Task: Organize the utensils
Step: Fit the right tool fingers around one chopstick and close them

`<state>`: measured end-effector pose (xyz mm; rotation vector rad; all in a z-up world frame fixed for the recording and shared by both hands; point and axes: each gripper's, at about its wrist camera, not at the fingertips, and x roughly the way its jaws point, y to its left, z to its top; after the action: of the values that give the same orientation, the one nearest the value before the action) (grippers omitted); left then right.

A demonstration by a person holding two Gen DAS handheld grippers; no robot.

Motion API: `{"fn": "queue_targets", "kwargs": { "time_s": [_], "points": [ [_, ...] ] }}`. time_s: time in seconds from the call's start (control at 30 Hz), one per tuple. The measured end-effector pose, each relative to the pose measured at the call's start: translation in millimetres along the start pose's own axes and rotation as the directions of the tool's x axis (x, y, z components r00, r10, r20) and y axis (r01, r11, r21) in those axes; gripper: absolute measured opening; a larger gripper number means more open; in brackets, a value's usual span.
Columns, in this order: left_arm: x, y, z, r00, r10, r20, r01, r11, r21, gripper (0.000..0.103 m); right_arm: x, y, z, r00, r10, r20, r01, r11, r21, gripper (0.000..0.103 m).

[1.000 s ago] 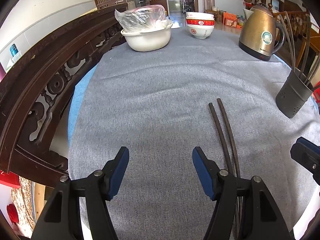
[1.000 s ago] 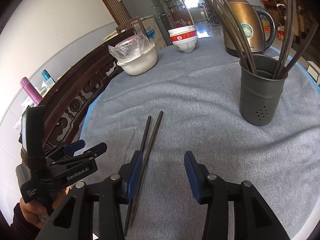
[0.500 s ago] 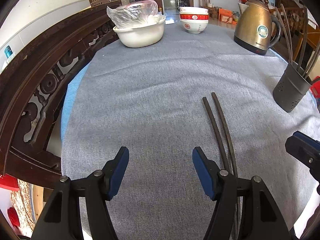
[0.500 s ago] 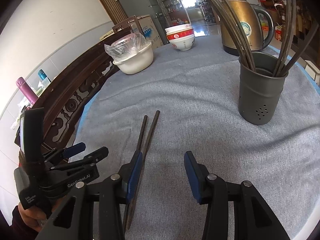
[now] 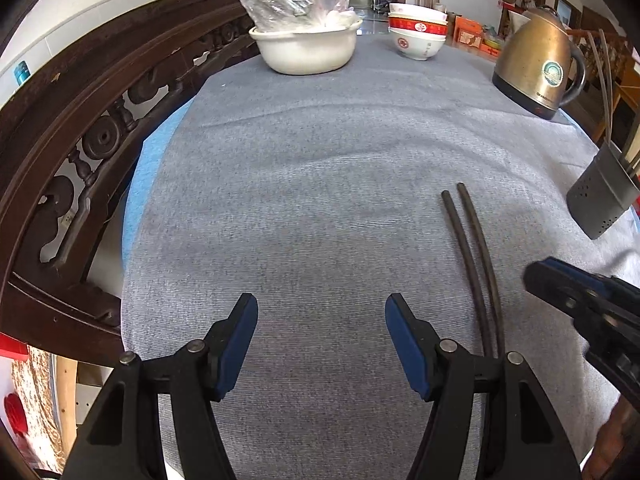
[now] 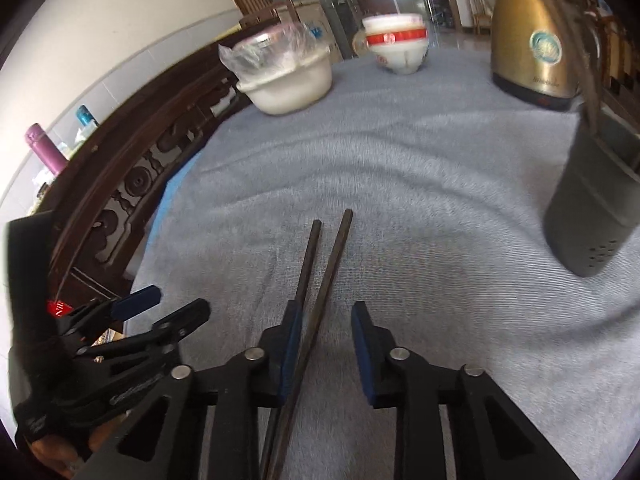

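- Grey tablecloth covers the whole table.
- Dark holder sits far right, sticks poking out.
- Left gripper gapes wide, holding nothing.
- Right gripper is parted around the pair of chopsticks, not clamped.

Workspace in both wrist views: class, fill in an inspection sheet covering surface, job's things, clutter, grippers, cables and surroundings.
Surface: grey woven tablecloth, rumpled, over a blue underlayer.
Job's things: two dark chopsticks lying side by side; dark grey perforated utensil holder upright, already holding sticks.
Clutter: white basin with plastic-wrapped contents; stacked red-banded white bowls; brass-coloured electric kettle.
Grippers: left hand-held gripper open, over bare cloth; right hand-held gripper open, astride the chopsticks' near ends, not closed on them.
Cables: nothing seen.
Surroundings: carved dark wooden chair back at the table's left edge; purple flask beyond.
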<state>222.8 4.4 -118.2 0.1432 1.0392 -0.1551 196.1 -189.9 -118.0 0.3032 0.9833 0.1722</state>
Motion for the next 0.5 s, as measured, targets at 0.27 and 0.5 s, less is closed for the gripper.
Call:
{"fn": "queue_targets", "kwargs": {
  "time_s": [0.27, 0.5],
  "points": [
    [5, 10, -1, 1.0, -0.009, -0.009, 0.009, 1.0, -0.018, 0.067, 26, 11, 4, 0.998, -0.038, -0.059, 0.037, 0.999, -0.029, 0.022],
    [6, 16, -1, 1.0, -0.014, -0.012, 0.014, 1.0, -0.028, 0.067, 34, 16, -1, 0.993, -0.084, -0.086, 0.077, 0.994, -0.071, 0.018]
  ]
}}
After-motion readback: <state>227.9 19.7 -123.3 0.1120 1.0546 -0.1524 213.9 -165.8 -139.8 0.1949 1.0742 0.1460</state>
